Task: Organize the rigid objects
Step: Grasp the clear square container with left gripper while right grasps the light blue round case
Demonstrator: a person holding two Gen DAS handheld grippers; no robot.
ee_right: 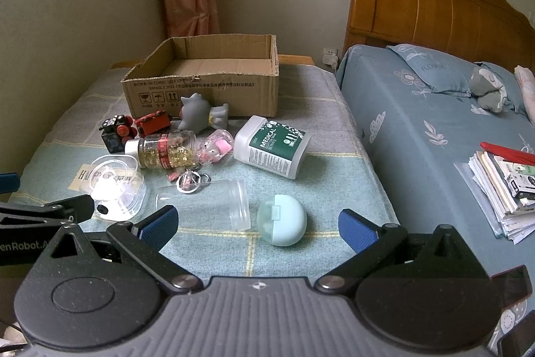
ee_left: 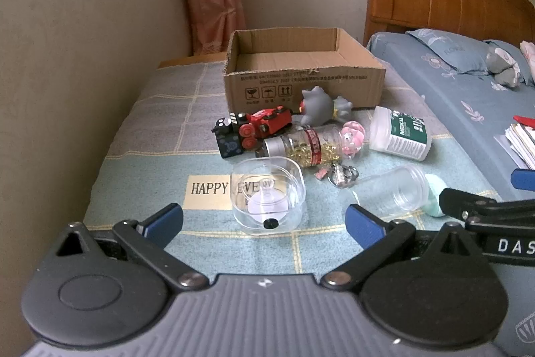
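An open cardboard box [ee_left: 301, 79] [ee_right: 207, 82] stands at the back of a cloth-covered table. In front of it lie a red toy train [ee_left: 257, 126] [ee_right: 143, 124], a grey toy figure [ee_left: 317, 107] [ee_right: 200, 114], a bottle of gold pieces [ee_left: 301, 146] [ee_right: 164, 149], a pink ornament [ee_left: 352, 138] [ee_right: 215, 149], a white medical container [ee_left: 399, 134] [ee_right: 272, 148], a clear square box [ee_left: 269, 194] [ee_right: 115, 186], a clear jar on its side [ee_left: 391, 189] [ee_right: 214, 206] and a mint oval case [ee_right: 281, 219]. My left gripper [ee_left: 264, 225] is open just before the clear square box. My right gripper [ee_right: 257, 226] is open around the mint case's near side.
A keyring [ee_left: 341, 174] [ee_right: 192, 181] lies among the objects. A bed with blue bedding [ee_right: 434, 129], a pillow and a wooden headboard [ee_right: 434, 5] is on the right, with a stack of papers [ee_right: 501, 186] on it. A wall runs along the left.
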